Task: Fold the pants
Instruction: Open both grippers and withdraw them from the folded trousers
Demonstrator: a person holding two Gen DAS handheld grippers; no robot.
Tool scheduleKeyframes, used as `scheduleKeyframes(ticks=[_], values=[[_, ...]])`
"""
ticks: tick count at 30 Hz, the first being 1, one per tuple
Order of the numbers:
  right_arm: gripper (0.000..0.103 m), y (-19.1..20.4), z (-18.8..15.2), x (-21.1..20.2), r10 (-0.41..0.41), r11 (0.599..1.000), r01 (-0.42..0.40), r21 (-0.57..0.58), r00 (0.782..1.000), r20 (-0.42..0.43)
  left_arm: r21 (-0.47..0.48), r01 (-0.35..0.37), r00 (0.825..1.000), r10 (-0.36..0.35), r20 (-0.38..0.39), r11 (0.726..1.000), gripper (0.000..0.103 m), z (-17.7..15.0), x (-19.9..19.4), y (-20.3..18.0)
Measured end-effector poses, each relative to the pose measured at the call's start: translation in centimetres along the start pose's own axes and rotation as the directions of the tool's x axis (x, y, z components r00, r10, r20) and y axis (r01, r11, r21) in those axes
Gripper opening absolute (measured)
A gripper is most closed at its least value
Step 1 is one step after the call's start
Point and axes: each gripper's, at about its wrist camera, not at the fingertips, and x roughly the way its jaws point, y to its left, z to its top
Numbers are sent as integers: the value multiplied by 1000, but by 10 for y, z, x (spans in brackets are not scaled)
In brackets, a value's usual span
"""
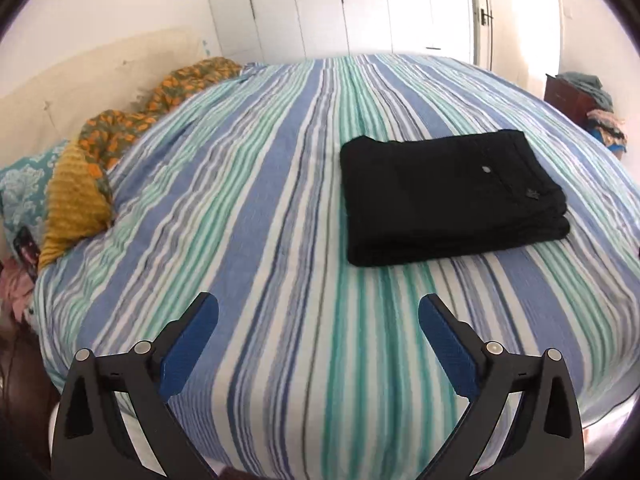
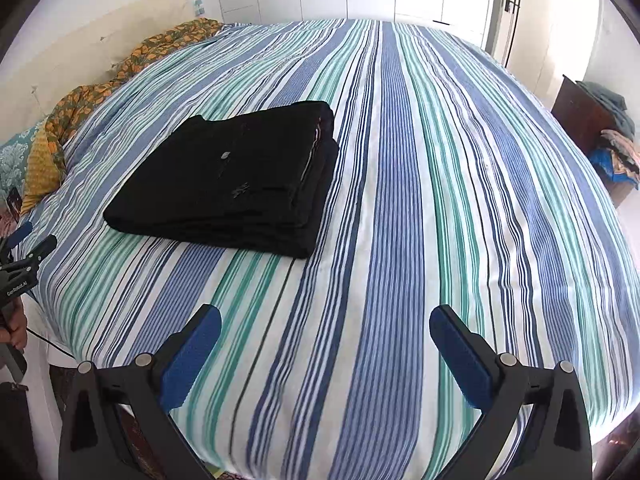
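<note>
The black pants (image 1: 448,196) lie folded into a neat thick rectangle on the striped bed cover (image 1: 248,208). They also show in the right wrist view (image 2: 232,176), left of centre on the cover (image 2: 440,184). My left gripper (image 1: 318,312) is open and empty, held above the near edge of the bed, short of the pants and to their left. My right gripper (image 2: 325,324) is open and empty, near the bed's front edge, to the right of the pants. The left gripper also shows at the far left of the right wrist view (image 2: 30,242).
Orange patterned and yellow bedding (image 1: 120,136) and a teal pillow (image 1: 20,192) lie along the left edge by the headboard. A dark wooden cabinet (image 2: 580,120) with heaped clothes (image 2: 616,148) stands at the right. White wardrobe doors (image 1: 340,4) stand behind the bed.
</note>
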Motion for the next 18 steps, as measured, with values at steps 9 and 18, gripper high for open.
scheduleKeyframes(ticks=[9,18], values=[[103,75,-26,-51,-73,997,71,23,993,95,-54,68,993,-72,-92,996,100,-4,-40,-17],[103,86,-25,-63,-101,995,100,16,988,116,-25,53,996,-55,-76,998,100,-4,-47,-23]])
